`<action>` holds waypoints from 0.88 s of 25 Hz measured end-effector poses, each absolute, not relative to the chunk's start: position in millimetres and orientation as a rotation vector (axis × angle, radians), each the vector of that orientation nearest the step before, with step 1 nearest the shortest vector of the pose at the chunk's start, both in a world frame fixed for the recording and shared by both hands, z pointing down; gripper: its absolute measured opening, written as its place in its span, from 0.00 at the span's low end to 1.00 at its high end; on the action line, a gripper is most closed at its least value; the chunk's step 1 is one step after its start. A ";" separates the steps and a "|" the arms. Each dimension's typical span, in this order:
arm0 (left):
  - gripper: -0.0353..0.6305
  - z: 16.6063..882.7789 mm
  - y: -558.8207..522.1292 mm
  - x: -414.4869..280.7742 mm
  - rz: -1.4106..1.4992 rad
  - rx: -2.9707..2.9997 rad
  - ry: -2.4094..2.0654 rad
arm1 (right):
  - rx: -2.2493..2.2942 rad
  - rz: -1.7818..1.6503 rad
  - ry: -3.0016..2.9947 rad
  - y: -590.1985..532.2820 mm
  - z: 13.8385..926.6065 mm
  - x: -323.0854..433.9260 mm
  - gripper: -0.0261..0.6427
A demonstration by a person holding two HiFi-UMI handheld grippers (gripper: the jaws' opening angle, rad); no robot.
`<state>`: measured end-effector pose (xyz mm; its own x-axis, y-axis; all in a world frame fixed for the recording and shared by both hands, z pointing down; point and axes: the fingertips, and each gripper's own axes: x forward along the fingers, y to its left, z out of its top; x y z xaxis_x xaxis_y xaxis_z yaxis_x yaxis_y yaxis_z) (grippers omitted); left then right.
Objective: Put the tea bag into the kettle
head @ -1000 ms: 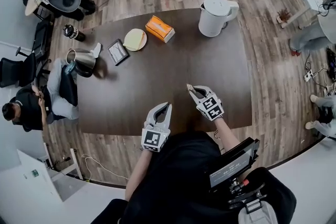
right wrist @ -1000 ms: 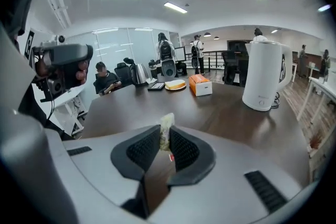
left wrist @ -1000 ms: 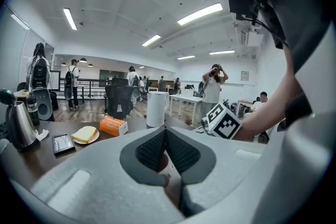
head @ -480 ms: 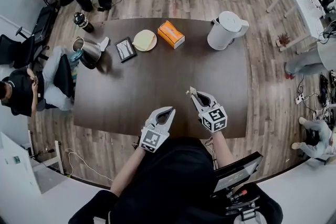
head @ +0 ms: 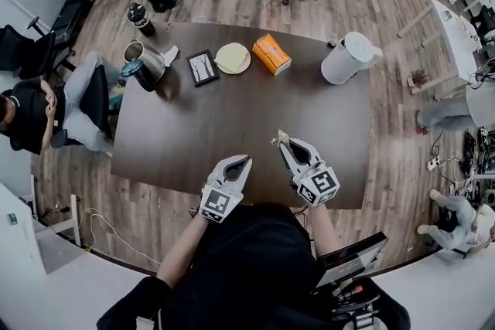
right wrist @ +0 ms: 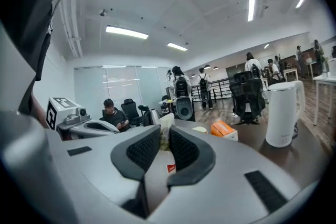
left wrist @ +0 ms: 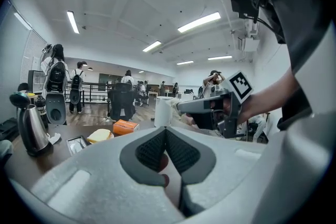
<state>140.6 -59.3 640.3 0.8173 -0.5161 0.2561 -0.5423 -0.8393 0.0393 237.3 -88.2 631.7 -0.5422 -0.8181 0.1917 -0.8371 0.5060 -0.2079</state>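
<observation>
My right gripper point(head: 285, 141) is shut on a small pale tea bag point(head: 279, 137), held above the near part of the dark table point(head: 201, 131). In the right gripper view the tea bag point(right wrist: 165, 131) stands up between the pads, with its string tag point(right wrist: 171, 168) hanging below. My left gripper point(head: 240, 163) hovers just to the left, shut and with nothing in it. A white electric kettle point(head: 348, 59) stands at the table's far right, lid closed. A steel kettle point(head: 144, 62) sits at the far left corner.
An orange box point(head: 274, 54), a yellow plate point(head: 232, 58) and a black framed card point(head: 203, 67) lie along the far edge. A person sits by the table's left end point(head: 31, 116). Office chairs and a black bin stand beyond the table.
The head view has shifted, so the table and its objects sit lower and more to the right. Both grippers keep their places near the front edge, the tea bag still held.
</observation>
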 end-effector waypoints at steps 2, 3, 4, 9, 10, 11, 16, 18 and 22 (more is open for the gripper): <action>0.06 636.1 -62.9 125.6 0.354 2.885 -0.878 | 1.429 0.391 -2.716 -91.7 621.4 220.2 0.13; 0.06 633.1 -64.1 117.9 0.349 2.884 -0.896 | 1.411 0.377 -2.739 -93.0 616.6 212.0 0.13; 0.06 629.7 -65.7 110.2 0.343 2.884 -0.914 | 1.395 0.364 -2.763 -94.8 611.7 203.9 0.13; 0.06 614.1 -75.0 70.7 0.309 2.869 -1.020 | 1.336 0.319 -2.858 -104.2 589.2 167.1 0.13; 0.06 611.9 -76.4 62.9 0.305 2.863 -1.039 | 1.323 0.310 -2.870 -105.0 584.7 159.5 0.13; 0.06 610.2 -77.7 55.6 0.302 2.857 -1.057 | 1.307 0.301 -2.881 -105.6 580.2 151.9 0.13; 0.06 608.5 -84.7 25.3 0.290 2.825 -1.135 | 1.191 0.233 -2.935 -108.5 559.7 114.6 0.13; 0.06 606.7 -88.8 15.0 0.277 2.814 -1.165 | 1.154 0.216 -2.947 -112.4 554.8 101.0 0.13; 0.06 597.1 -91.9 -0.9 0.238 2.801 -1.210 | 1.093 0.230 -2.966 -115.5 552.9 76.5 0.13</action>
